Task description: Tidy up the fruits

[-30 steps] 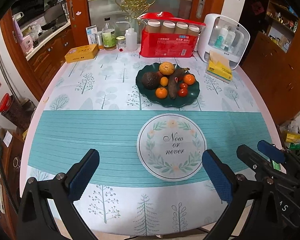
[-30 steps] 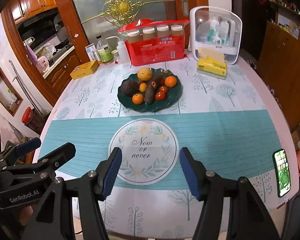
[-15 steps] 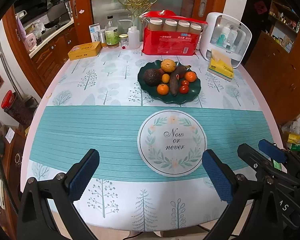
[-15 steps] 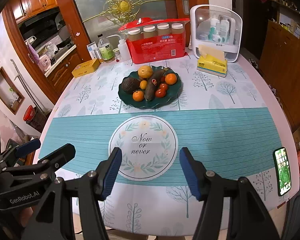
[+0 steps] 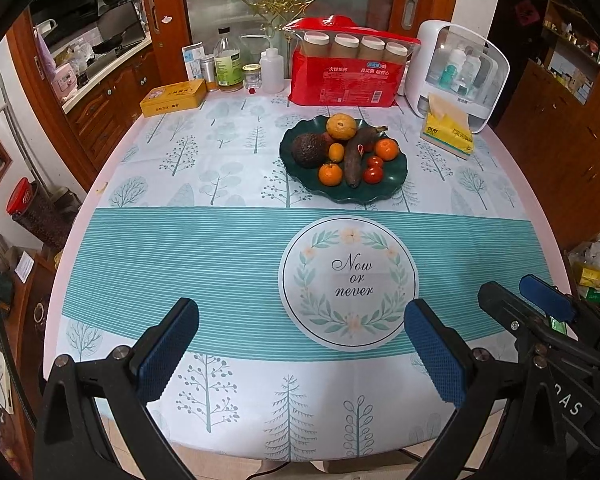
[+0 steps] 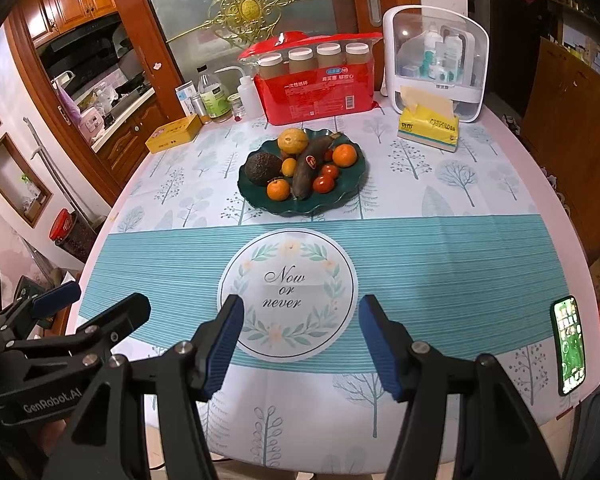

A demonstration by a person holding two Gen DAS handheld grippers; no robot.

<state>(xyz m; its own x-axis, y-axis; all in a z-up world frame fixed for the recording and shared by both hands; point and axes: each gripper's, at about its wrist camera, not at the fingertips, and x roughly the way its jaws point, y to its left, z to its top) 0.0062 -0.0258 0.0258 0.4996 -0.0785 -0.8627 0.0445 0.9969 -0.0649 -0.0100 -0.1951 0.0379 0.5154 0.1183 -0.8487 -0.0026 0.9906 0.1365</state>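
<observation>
Small print on red package (image 5: pixel 342 88) too small to read

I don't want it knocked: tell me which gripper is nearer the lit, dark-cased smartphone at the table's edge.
Right. The right gripper hovers open just left of the smartphone; the left gripper hangs farther left, beyond the right one.

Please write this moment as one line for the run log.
left gripper: open, empty | right gripper: open, empty | fruits: all on dark green wavy plate | stage: no fruit picked
</observation>
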